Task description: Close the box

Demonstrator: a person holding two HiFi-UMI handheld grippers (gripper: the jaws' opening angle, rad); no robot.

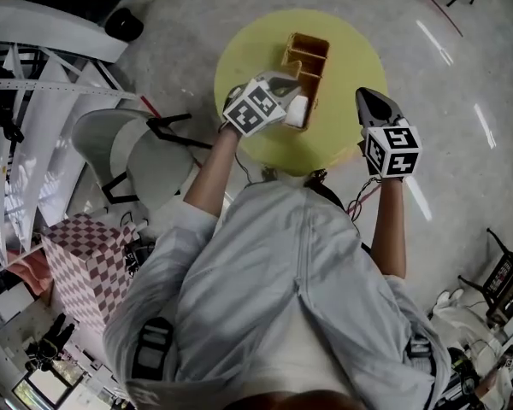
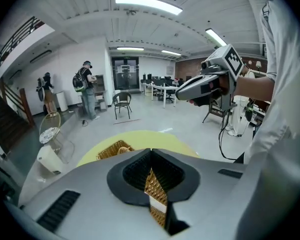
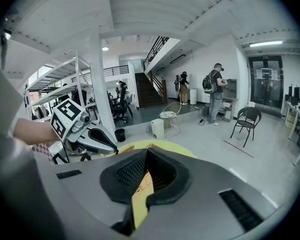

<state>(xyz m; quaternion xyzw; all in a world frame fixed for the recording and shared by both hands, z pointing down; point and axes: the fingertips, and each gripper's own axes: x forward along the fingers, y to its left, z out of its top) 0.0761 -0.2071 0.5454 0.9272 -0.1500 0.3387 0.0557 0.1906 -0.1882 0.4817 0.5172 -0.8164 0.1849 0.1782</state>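
Yellow round bench (image 1: 355,54) carries wicker box (image 1: 308,65), top open, insides showing. L tongs (image 1: 289,88) at box's near-left end, jaws together at tips. Wicker w/ white tag (image 2: 157,204) shows thru slit behind them, can't tell if pinched. R tongs (image 1: 366,96) right of box, well apart from it, jaws closed, nothing held.

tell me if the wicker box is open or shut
Open: the wicker box shows its inner compartments from above; the left gripper grips a wicker flap.

Head view steeply above wicker box (image 1: 308,58); gripper views low, inward across shared yellow table (image 1: 248,67).
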